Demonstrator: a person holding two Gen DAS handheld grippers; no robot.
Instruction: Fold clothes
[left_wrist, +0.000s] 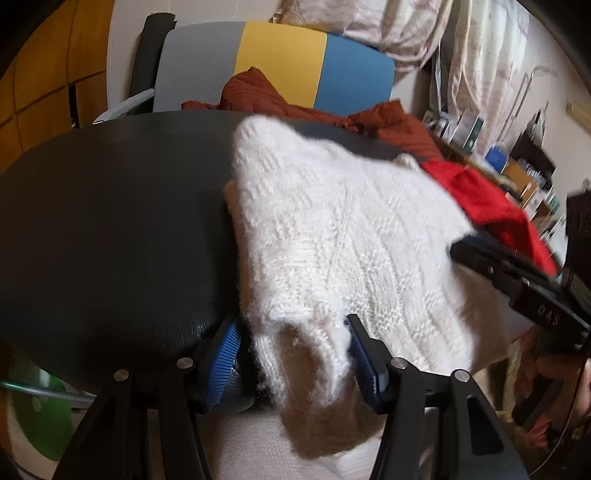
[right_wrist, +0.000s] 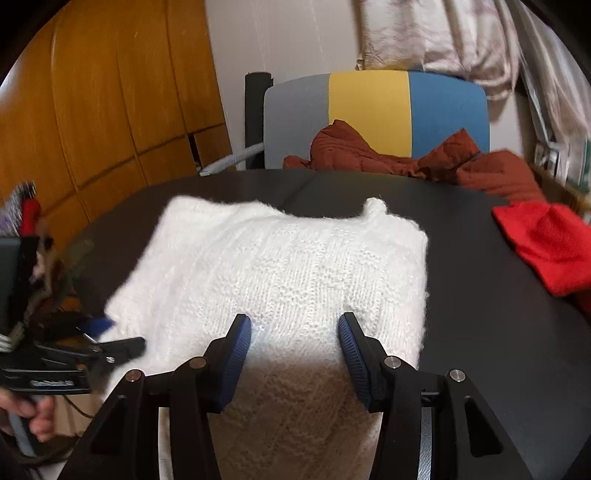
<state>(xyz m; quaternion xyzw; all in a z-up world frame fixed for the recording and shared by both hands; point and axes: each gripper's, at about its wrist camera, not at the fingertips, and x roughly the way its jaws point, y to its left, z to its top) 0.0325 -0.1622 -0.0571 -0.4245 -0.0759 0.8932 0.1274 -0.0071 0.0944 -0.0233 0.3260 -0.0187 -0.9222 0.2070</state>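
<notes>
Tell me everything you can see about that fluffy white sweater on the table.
The white sweater is a fuzzy knit with raised patterning, lying mostly flat on the black table, its near edge hanging over the table's front. It looks partly folded into a rough rectangle. The left gripper has a bunched edge of it between its blue-padded fingers; the right gripper straddles the near edge with its fingers apart.
</notes>
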